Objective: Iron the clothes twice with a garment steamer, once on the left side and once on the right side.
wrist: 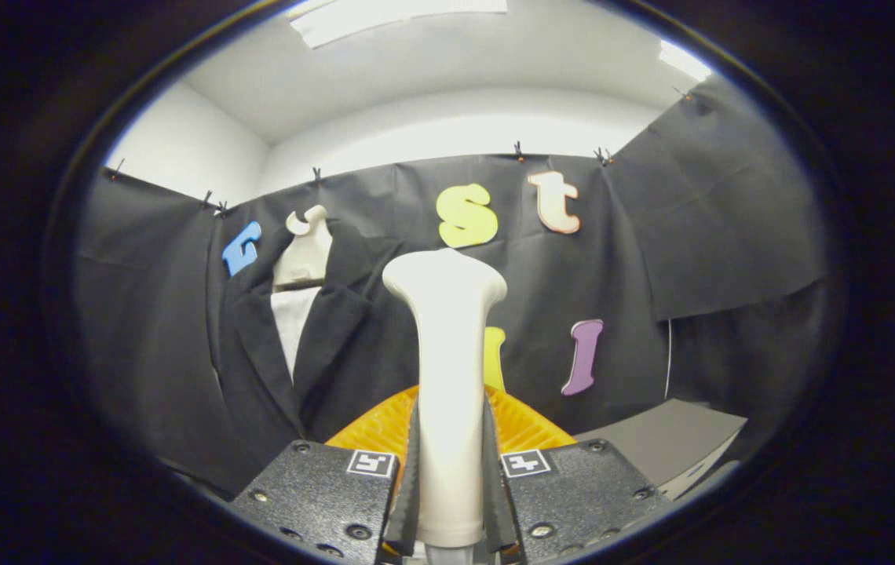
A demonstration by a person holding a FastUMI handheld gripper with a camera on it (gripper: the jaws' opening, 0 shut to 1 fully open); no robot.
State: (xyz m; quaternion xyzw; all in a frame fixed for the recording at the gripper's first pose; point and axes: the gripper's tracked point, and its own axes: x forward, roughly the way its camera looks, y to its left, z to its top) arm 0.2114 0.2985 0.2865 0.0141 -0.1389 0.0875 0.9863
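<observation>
My gripper (pixel 450 479) is shut on the white garment steamer (pixel 447 345), both fingers pressing on its handle. The steamer stands upright between the fingers, its wide head at the top. Beyond and to the left hangs a black jacket (pixel 330 337) with a white shirt front (pixel 290 318) on a cream mannequin bust (pixel 305 255). The steamer head is to the right of the jacket and apart from it.
An orange ribbed object (pixel 373 428) lies just behind the fingers, partly hidden by the steamer. A grey table surface (pixel 667 439) runs off to the right. Black cloth walls close in the back and both sides.
</observation>
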